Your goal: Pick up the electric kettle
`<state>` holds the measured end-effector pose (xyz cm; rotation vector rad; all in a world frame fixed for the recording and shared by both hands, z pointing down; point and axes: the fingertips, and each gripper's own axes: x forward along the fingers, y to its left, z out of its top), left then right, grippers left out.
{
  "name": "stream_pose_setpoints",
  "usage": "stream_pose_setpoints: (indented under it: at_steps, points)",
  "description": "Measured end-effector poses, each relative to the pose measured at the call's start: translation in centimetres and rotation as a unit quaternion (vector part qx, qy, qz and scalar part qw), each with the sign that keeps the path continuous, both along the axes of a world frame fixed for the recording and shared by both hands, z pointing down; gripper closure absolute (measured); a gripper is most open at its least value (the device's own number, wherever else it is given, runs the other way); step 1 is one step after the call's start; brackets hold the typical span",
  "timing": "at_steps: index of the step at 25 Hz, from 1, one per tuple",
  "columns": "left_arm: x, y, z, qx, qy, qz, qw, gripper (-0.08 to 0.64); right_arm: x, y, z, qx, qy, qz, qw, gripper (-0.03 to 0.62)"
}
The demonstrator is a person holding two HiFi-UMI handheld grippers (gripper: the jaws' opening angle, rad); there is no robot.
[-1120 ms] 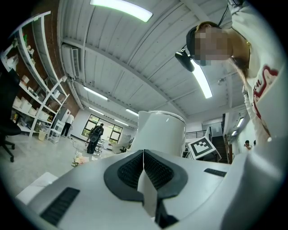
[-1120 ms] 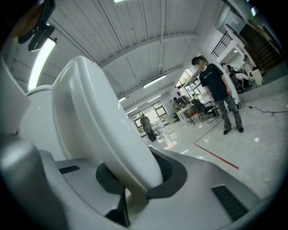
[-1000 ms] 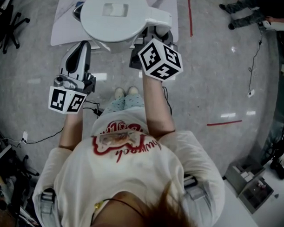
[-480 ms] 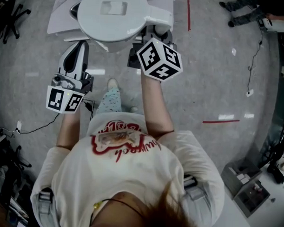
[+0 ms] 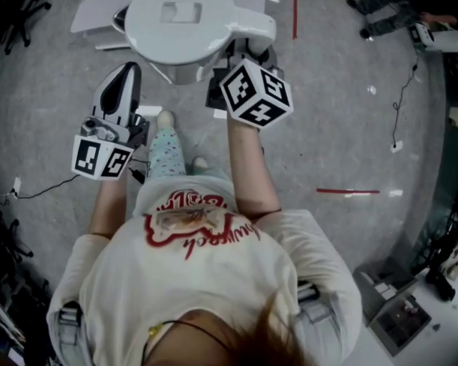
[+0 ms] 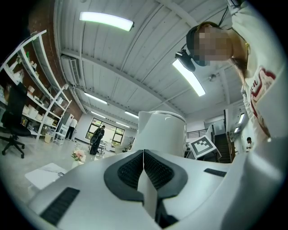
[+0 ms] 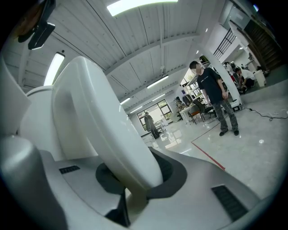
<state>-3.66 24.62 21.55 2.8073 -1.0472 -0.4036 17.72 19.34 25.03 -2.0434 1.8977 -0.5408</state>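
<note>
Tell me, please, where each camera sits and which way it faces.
Head view: on the person's head, facing steeply down; shirt, forearms, left gripper, right gripper.
Left gripper view: on that gripper, facing along shut jaws at the kettle; shirt at right.
Right gripper view: on that gripper, along jaws clamped on the handle.
Shared: all three show the kettle.
</note>
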Motion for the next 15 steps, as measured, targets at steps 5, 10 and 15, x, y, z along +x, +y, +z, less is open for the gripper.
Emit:
stream_pose_setpoints:
  at_steps: [5,10,15]
  points:
    - [1.0,5.1,-1.8,0.005,0.000,-0.015,0.9999,0.548,0.9,5.2,-2.3,0.011,0.008,-0.012,1.000,0.528]
    - [0.3,6.9,-2.7,0.001,0.009,-0.025,0.9996,0.548,0.6,7.4,-3.2,0.015,0.001,-0.018,1.000,0.528]
    - [-0.3,8.5,-3.1,0.000,0.011,-0.021,0.9997,0.548,-0.3,9.1,-3.8,0.013,0.011,-0.017,1.000,0.527]
